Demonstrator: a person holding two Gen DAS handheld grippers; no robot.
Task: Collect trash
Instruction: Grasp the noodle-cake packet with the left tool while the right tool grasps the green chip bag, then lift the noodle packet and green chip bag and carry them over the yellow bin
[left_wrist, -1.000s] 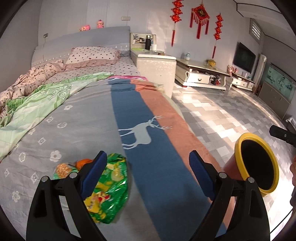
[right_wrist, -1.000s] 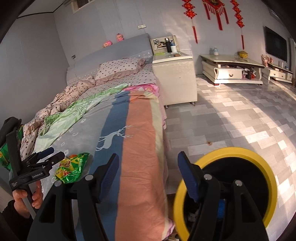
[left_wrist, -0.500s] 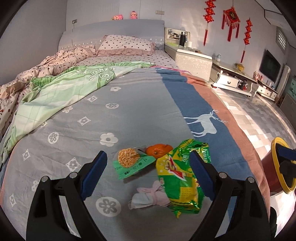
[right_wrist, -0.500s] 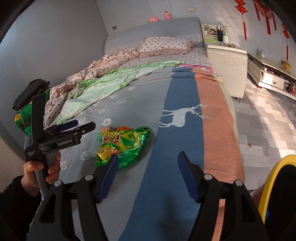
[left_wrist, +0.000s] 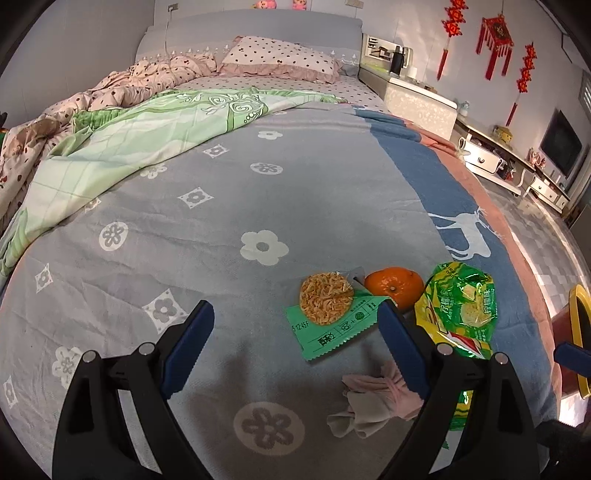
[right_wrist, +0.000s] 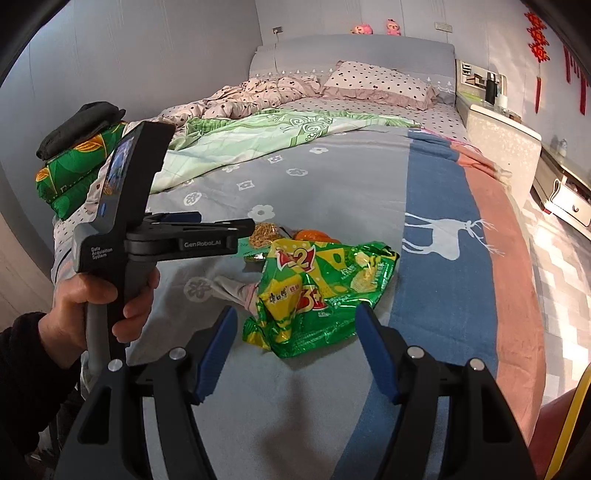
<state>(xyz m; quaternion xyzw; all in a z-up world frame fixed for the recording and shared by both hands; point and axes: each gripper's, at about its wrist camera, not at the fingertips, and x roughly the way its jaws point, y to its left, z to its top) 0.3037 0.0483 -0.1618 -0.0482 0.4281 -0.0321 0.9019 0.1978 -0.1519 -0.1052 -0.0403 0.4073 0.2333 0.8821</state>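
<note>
Both grippers swung from the yellow bin onto the bed. Right gripper spread, empty, green snack bag at twelve o'clock. Left gripper spread, empty; noodle packet, orange at one o'clock. Pickup next.

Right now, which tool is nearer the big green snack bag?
Right. The right tool hangs open just short of the green snack bag; the left tool sits off to its side, over the noodle packet.
</note>
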